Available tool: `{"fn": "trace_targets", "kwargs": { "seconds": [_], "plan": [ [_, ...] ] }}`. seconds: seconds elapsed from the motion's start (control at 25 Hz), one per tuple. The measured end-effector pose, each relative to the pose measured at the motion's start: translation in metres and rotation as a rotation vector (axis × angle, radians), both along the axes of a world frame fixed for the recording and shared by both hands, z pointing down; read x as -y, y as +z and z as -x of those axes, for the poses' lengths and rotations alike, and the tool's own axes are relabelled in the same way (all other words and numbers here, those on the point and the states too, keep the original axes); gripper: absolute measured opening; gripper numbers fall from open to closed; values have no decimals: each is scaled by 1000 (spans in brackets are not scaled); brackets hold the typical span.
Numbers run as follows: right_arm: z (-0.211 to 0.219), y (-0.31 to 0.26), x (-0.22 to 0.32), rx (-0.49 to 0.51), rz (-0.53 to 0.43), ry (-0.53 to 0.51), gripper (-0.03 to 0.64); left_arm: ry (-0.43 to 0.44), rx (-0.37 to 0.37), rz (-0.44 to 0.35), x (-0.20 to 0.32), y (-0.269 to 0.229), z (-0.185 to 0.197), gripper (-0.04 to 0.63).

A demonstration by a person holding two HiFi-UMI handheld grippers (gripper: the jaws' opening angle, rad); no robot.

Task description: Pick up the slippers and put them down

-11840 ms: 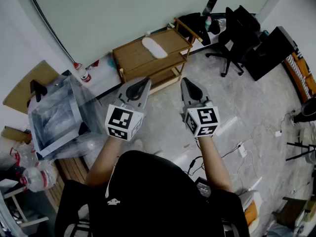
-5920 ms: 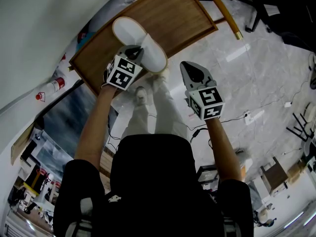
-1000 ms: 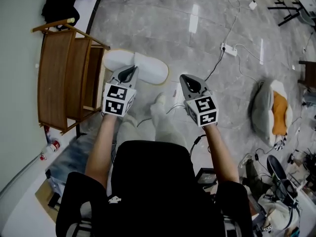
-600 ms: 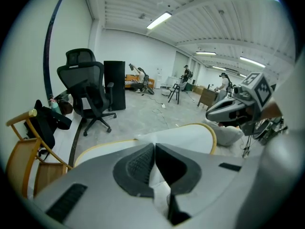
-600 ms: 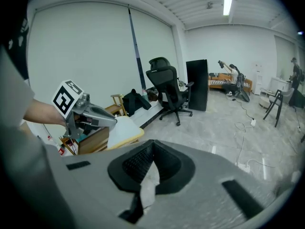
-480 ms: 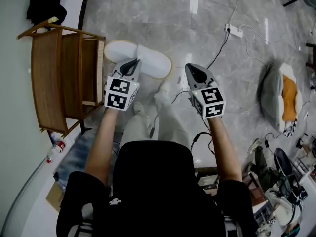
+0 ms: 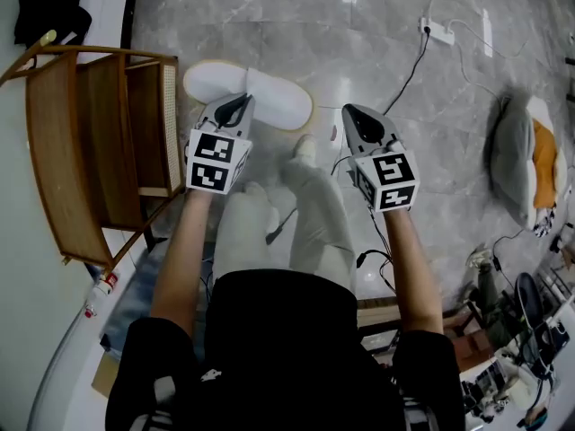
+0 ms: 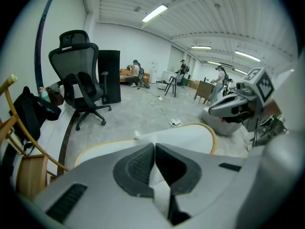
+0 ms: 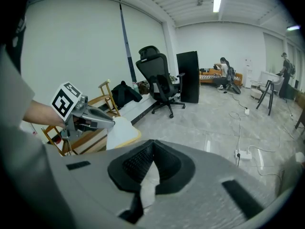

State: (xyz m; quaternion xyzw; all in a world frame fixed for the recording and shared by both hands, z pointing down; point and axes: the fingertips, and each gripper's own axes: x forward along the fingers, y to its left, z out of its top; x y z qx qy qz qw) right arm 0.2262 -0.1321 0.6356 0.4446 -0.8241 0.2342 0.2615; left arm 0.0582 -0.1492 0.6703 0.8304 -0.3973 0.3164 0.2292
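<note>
A pair of white slippers (image 7: pixel 274 101) with tan-edged soles hangs over the marble floor, just right of the wooden shelf. My left gripper (image 7: pixel 237 108) is shut on their near edge; in the left gripper view the slippers (image 8: pixel 188 137) spread out beyond the closed jaws of that left gripper (image 8: pixel 155 149). My right gripper (image 7: pixel 352 115) is held beside it, to the right, shut with nothing in it. The right gripper view shows the right gripper's (image 9: pixel 152 149) closed jaws, and the left gripper (image 9: pixel 97 119) with the slippers (image 9: pixel 121 130) at its tip.
A wooden shelf unit (image 7: pixel 90 142) stands at the left. The person's legs (image 7: pixel 314 214) are below the grippers. Cables and a power strip (image 7: pixel 437 33) lie on the floor (image 7: pixel 404 88). A grey and orange bag (image 7: pixel 526 155) lies at the right. An office chair (image 8: pixel 78 85) stands farther off.
Both grippers have sunk toward the floor side by side. The slippers stay in the left gripper. The shelf now looms larger at the left.
</note>
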Motion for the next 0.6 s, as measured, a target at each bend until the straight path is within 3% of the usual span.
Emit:
{"fn": "trace_targets", "kwargs": {
  "seconds": [0.6],
  "plan": [
    [-21,168,24,-53,-50,25,-8,17,-30,-6,22,183,-9,10]
  ]
}}
